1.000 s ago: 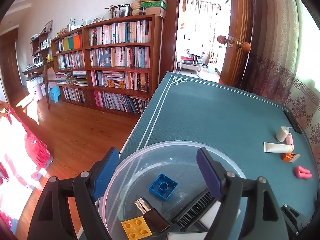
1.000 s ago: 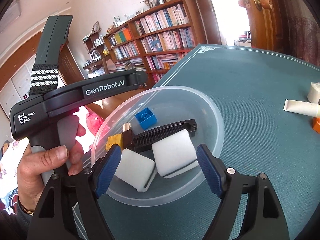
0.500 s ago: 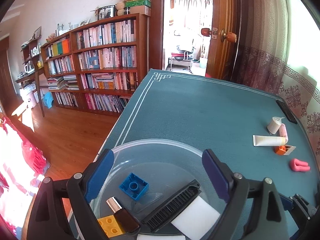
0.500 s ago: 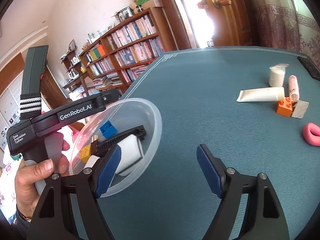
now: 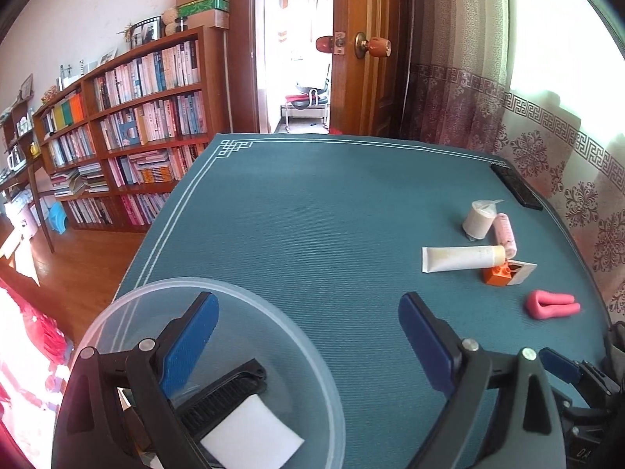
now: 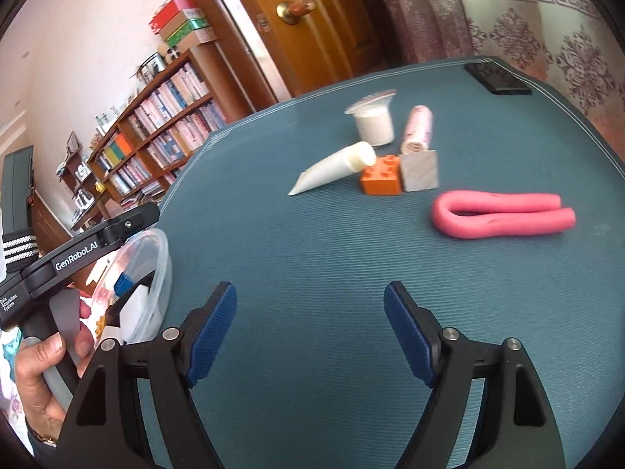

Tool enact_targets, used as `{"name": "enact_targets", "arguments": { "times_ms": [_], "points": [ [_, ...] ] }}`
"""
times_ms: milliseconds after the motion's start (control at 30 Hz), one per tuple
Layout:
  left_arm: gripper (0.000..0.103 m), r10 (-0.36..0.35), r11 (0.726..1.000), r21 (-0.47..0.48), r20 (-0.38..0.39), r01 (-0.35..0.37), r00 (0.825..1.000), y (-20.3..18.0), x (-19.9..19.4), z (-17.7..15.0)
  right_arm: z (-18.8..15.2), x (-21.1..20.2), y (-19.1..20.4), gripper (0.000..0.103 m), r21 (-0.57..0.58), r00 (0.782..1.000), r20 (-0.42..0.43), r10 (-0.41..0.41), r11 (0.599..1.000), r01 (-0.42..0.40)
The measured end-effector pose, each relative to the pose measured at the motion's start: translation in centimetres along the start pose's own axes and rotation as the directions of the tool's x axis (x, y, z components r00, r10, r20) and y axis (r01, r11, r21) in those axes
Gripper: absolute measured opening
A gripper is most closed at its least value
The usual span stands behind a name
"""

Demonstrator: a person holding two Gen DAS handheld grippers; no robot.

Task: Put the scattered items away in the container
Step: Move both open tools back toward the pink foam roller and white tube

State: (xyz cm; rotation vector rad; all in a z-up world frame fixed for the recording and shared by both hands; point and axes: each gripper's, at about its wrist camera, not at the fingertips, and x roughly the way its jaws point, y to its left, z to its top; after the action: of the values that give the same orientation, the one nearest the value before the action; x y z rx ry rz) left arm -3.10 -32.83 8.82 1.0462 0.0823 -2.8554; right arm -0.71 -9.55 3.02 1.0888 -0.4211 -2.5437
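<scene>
Nearest, the right gripper [image 6: 308, 332] is held spread wide and empty above the teal table mat [image 6: 312, 258]; the left gripper [image 5: 308, 336] likewise gapes, one finger over the clear round plastic bowl [image 5: 273, 312]. Beyond the bowl, a folded pink foam tube [image 6: 504, 215], orange toy brick [image 6: 382, 176] and white squeeze tube [image 6: 332, 170] are seen.

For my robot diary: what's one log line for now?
left gripper: open, by bowl | right gripper: open, empty | next maybe: pink loop
</scene>
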Motion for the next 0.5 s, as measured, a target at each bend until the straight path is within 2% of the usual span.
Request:
{"name": "enact_targets", "arguments": {
  "times_ms": [233,500],
  "points": [
    [0.095,-0.044,0.998,0.053,-0.032,0.046,0.999,-3.9,1.7,0.3,1.6,-0.9,-5.6,0.081,0.14,0.995,0.024,-0.094,0.986,0.09],
    [0.095,-0.06,0.994,0.09,-0.07,0.066,0.996,-5.8,3.5,0.7,4.0,0.6,-9.3,0.081,0.233,0.992,-0.005,-0.125,0.965,0.122]
  ]
}}
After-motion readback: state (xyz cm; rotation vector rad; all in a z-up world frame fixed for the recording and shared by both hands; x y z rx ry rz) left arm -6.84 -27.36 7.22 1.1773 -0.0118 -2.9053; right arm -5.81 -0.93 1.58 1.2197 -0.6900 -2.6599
